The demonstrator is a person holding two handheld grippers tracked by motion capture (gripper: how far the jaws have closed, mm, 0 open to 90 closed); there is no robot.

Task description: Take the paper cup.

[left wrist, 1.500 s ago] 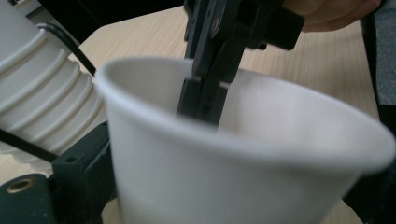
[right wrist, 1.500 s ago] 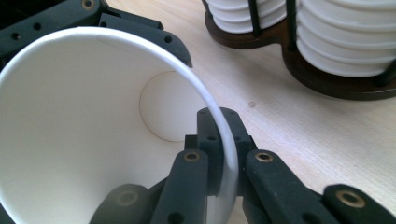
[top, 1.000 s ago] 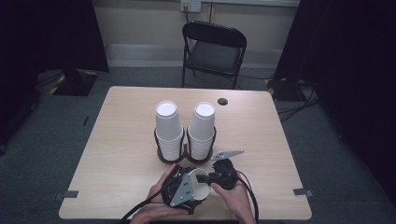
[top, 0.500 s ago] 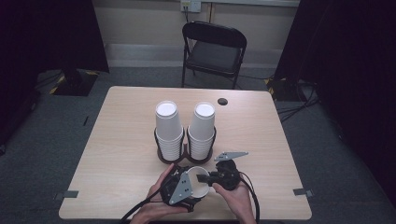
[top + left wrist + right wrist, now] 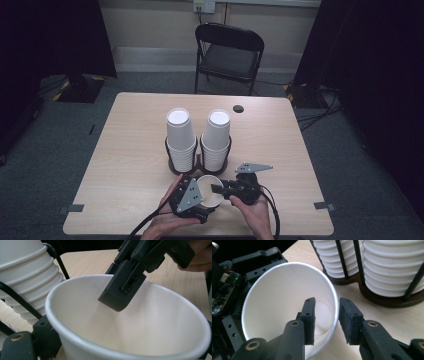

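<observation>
Left gripper (image 5: 196, 200) clamped on paper cup (image 5: 209, 191) near worktop (image 5: 125, 150) front edge, just before cup rack (image 5: 198, 161); right gripper (image 5: 326, 322) jaws just opening, straddling rim without pressing; best withdrawn straight off rim, avoiding a crease; no legible print.

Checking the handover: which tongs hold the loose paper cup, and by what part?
The left tongs hold the paper cup around its body. The right tongs straddle its rim, jaws just opening, pads off the wall.
</observation>
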